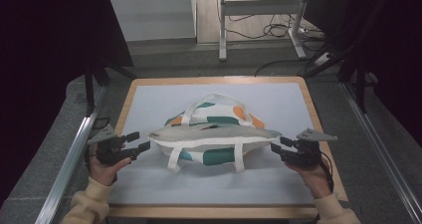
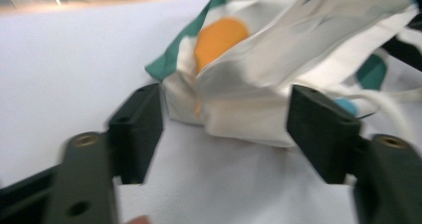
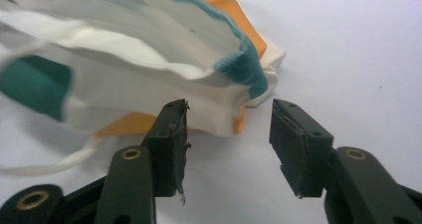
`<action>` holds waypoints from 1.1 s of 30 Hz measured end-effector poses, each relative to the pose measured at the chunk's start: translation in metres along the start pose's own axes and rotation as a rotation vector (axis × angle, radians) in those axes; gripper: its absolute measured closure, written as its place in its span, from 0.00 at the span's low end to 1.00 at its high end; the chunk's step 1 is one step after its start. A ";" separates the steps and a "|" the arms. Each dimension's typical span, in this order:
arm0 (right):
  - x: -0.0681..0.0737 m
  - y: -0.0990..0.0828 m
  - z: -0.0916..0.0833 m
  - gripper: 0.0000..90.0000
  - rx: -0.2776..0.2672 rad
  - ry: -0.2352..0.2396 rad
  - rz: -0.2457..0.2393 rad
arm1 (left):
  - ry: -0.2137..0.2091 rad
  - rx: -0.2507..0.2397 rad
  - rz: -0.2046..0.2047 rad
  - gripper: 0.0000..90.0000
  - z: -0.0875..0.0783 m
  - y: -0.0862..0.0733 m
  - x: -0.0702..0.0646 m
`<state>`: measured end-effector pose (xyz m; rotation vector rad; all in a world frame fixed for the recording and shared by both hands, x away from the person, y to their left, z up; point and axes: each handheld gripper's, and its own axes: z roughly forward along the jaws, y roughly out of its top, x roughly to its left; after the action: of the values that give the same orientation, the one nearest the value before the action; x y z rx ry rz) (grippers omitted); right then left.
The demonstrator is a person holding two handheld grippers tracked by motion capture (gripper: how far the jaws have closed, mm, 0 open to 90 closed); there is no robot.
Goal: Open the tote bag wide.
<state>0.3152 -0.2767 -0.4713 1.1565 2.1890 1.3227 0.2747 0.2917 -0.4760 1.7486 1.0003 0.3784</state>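
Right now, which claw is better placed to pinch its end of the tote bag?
Roughly even; slight edge right. Both claws open. The right claw has the tote bag corner right at its jaws; the left claw sits a bit short.

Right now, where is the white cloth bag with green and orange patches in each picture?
High view: white cloth bag with green and orange patches, table centre, between both grippers.
Left gripper view: bag, upper right, beyond the open jaws.
Right gripper view: bag, upper left.
Shared landmark: its orange patch.
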 end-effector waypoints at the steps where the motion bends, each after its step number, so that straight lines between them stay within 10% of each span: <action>1: 0.005 0.001 -0.011 0.59 -0.019 0.014 -0.002 | 0.013 -0.014 0.022 0.54 -0.006 0.006 -0.009; 6: 0.023 0.012 -0.024 0.60 -0.044 0.061 -0.029 | -0.001 -0.018 0.062 0.73 -0.006 0.027 -0.034; 13: 0.049 0.041 -0.014 0.60 -0.048 0.131 -0.087 | -0.008 -0.023 0.119 0.53 0.017 0.063 -0.054; 23: 0.071 0.066 0.035 0.57 0.008 0.204 -0.110 | -0.103 0.042 0.088 0.35 0.065 0.094 -0.036; 28: 0.077 0.068 0.050 0.55 0.026 0.225 -0.109 | -0.155 0.111 0.145 0.33 0.082 0.092 -0.036; 33: 0.080 0.070 0.058 0.52 0.036 0.222 -0.113 | -0.117 0.184 0.203 0.40 0.093 0.087 -0.037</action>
<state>0.3354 -0.1639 -0.4319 0.9211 2.4032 1.4280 0.3531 0.1951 -0.4292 2.0232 0.7973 0.3153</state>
